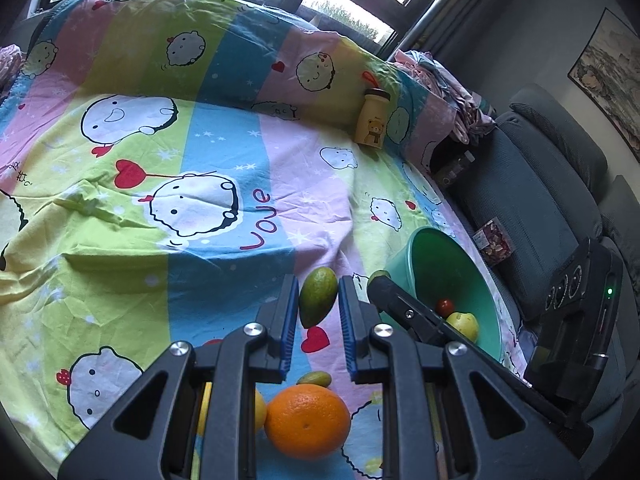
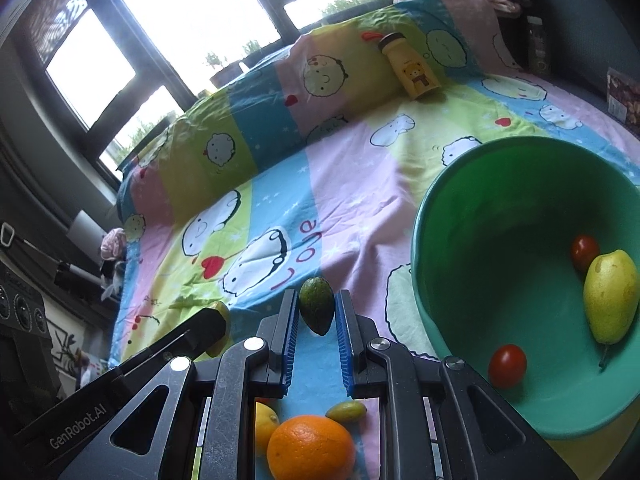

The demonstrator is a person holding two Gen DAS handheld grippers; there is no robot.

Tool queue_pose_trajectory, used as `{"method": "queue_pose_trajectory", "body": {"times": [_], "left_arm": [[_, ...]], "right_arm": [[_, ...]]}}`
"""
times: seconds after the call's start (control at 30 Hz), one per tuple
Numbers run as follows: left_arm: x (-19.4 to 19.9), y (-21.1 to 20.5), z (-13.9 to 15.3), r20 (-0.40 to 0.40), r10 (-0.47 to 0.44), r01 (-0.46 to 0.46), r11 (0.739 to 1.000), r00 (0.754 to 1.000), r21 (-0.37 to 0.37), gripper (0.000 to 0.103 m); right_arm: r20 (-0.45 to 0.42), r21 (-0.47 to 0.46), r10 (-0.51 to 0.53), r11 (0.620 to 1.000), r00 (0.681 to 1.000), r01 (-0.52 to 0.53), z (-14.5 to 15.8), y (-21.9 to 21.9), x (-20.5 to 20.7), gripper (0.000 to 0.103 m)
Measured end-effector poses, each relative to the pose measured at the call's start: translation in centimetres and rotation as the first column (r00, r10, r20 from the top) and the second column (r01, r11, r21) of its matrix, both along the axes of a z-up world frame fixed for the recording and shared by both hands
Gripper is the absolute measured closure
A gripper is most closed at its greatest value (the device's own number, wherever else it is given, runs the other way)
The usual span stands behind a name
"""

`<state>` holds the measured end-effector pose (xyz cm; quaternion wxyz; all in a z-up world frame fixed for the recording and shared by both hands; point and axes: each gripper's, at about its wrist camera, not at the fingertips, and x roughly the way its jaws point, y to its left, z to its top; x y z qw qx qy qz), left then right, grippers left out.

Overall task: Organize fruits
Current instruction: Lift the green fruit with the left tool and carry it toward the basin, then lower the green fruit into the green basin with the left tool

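Observation:
In the left wrist view my left gripper is shut on a green oval fruit, held above the cartoon bedsheet. My right gripper is shut on a dark green pointed fruit. Each gripper shows in the other's view: the right gripper just left of the basin, the left gripper with a yellow-green fruit at its tip. Below the fingers lie an orange, a small green fruit and a yellow fruit. The green basin on the right holds a yellow pear and two red tomatoes.
A yellow bear bottle leans on the raised far part of the bed. A grey sofa with a snack packet runs along the right. Crumpled clothes lie at the back right, under dark-framed windows.

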<state>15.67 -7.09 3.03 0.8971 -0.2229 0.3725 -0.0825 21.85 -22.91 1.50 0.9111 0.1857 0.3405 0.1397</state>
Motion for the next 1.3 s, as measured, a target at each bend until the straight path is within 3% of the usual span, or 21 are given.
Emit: {"method": "queue_pose_trajectory", "body": {"times": [0.5,1.3], "left_arm": [[-1.1,-1.6,2.3,0.125,-0.046,0.046,0.999,0.991,0.002,0.083],[-2.1,-4.7,4.0,0.215,-0.141,0.139,0.99,0.966,0.024,0.083]], "right_arm": [[0.142,0.025,-0.035,0.999,0.989,0.032,1.8,-1.1,-2.0,0.085],[0.197,0.074,-0.146,0.988,0.97,0.134,2.8,-4.2,-3.6,0.085]]}}
